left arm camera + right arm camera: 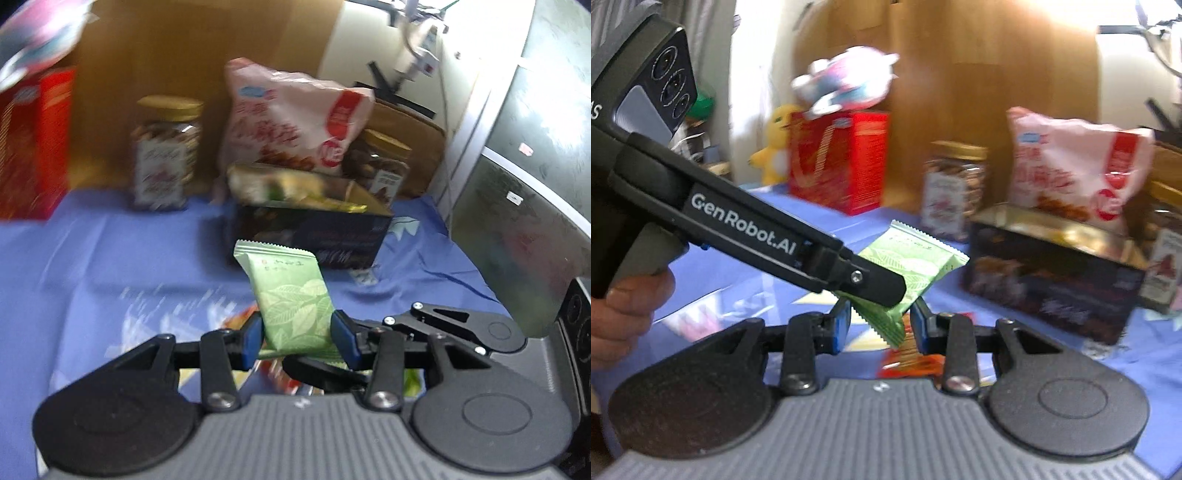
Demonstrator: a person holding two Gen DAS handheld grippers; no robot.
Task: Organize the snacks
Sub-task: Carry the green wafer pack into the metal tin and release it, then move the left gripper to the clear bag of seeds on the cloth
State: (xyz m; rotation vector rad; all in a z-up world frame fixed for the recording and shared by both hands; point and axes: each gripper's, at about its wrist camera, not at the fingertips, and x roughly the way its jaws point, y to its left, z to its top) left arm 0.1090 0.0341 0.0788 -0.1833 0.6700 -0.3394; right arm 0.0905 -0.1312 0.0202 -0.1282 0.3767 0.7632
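My left gripper [297, 338] is shut on a green leaf-print snack packet [291, 299] and holds it upright above the blue cloth. The same packet shows in the right wrist view [908, 269], held by the left gripper, whose black arm crosses that view from the left. Its lower corner hangs between the blue pads [843, 325] of my right gripper [881, 326], which stands open around it without clamping. A dark open box [310, 229] with wrapped snacks inside sits just beyond; it also shows in the right wrist view [1049, 280].
Behind the box stand a pink snack bag [291, 118], two gold-lidded jars [166, 151] [384, 162] and a red carton [33, 147] against a brown board. Loose red-orange packets [908, 362] lie on the cloth under the grippers. A metal cabinet [517, 184] stands at the right.
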